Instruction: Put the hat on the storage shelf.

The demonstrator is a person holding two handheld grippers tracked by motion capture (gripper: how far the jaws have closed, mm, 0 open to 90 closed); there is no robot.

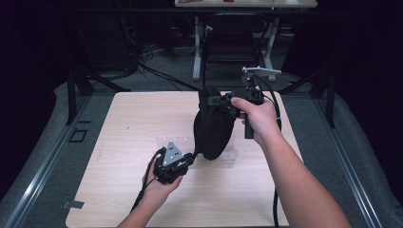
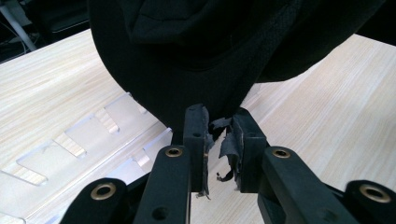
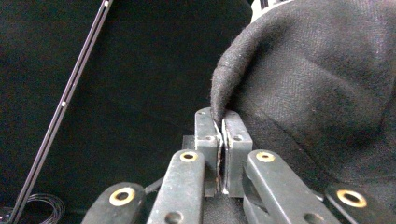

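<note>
At the near edge of the wooden table (image 1: 123, 133), the person's left hand (image 1: 161, 183) holds the left gripper (image 1: 189, 156). A grey 3-cornered plate sits on top of it. Its tip touches the low edge of a black hat (image 1: 214, 128). In the left gripper view, the 2 jaws of the left gripper (image 2: 218, 135) stand a little apart. The bottom edge of the black hat (image 2: 196, 60) sits right at their tips. Torn black padding hangs off the pads (image 2: 231, 144). I cannot tell if the jaws are really pinching the hat or just touching it.

A clear plastic piece (image 2: 93, 135) with slots lies flat on the table (image 2: 336, 102), under and beside the hat. It also shows in the high view as a faint clear plastic piece (image 1: 176, 142) by the hat.

The hat hangs in the air over the middle of the table, with its low end close to the wood.

A bit farther back, the right hand (image 1: 259, 118) holds the right gripper (image 1: 221, 100) up high. This gripper grips the top of the hat. In the right gripper view, the 2 jaws of the right gripper (image 3: 220, 123) are pressed tight together on the fuzzy edge of the hat (image 3: 317, 84).

Past the table are a grey floor (image 1: 166, 71), dark cables and white desk legs (image 1: 197, 47).

I can read no words or labels anywhere.
</note>
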